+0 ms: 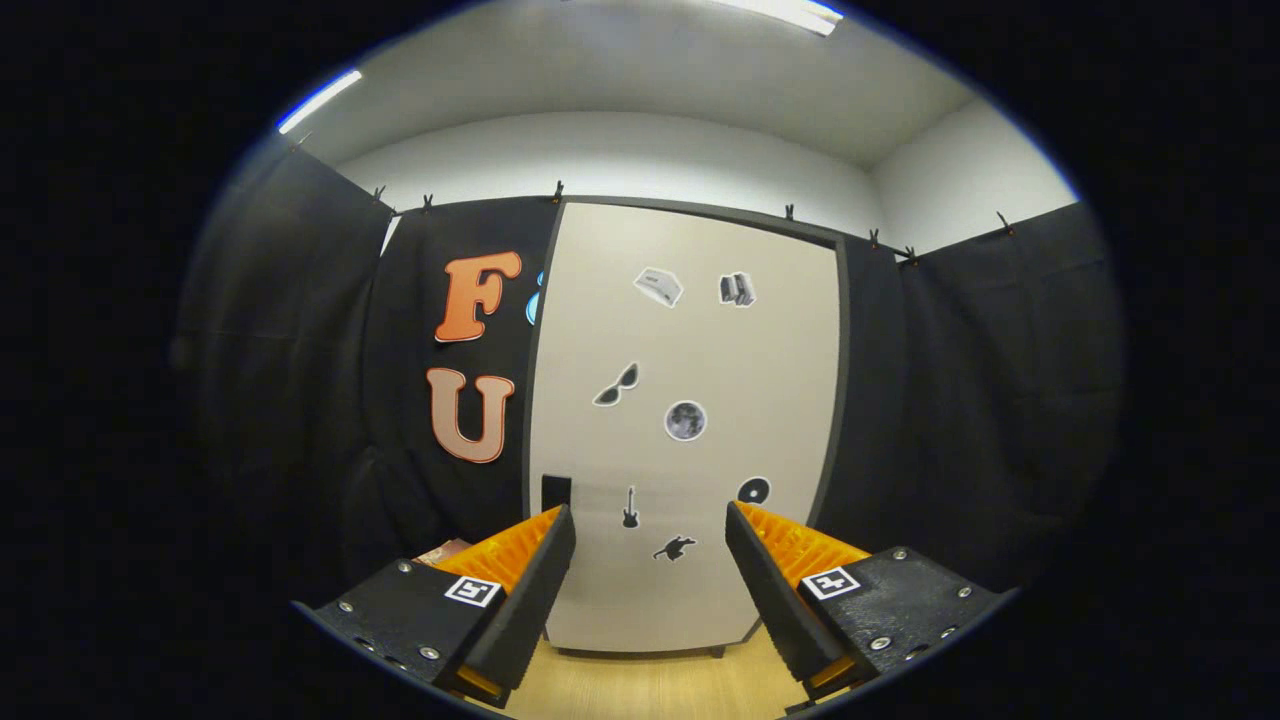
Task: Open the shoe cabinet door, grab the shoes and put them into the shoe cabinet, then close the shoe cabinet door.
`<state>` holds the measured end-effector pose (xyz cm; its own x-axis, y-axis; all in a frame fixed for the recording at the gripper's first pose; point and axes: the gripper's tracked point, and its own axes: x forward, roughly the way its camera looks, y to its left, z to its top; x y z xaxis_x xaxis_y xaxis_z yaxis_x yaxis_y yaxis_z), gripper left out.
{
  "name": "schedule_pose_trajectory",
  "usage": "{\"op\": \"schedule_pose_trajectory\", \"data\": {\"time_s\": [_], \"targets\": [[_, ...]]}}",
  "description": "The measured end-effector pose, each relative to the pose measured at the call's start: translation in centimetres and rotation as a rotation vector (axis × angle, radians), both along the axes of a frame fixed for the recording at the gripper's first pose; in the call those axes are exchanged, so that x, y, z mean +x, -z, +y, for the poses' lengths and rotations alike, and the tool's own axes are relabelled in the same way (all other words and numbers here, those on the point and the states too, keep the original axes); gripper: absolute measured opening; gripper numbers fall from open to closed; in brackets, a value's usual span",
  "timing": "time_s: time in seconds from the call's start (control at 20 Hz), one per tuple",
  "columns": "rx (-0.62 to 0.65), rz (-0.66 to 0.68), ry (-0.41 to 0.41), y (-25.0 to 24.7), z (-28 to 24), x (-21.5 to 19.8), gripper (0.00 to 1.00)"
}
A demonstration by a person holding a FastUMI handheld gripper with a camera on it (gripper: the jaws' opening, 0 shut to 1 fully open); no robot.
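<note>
**Step 1: approaching shut cabinet door**

Looks like the opening stage, nothing done yet. Shoe cabinet door [690, 420] shut, flush in its dark frame, standing on the wooden floor [650, 690] against the black booth cloth. Small dark handle [556, 491] at the door's left edge, low down. Stickers scattered over the door face: sunglasses, guitar, disc, a few others.

Gripper [650, 575] spread wide, fingers holding nothing, aimed at the lower part of the door. Door straight ahead, beyond the fingertips, not touching. Handle just above and beyond the left fingertip, off the gripper's centre line.

Next move, by judgement: shift left to centre on the handle, go forward, close on or hook it, pull along the hinge arc; hinges probably on the right side.

Brownish object [443, 551] peeking behind the left finger, possibly a shoe; too hidden to tell.
</note>
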<state>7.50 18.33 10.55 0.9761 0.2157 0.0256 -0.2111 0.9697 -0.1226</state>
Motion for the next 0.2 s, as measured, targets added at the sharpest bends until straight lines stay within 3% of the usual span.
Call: {"op": "schedule_pose_trajectory", "data": {"time_s": [0.2], "targets": [[-0.02, -0.014, 0.073, -0.6, -4.9, -3.8, 0.94]]}}
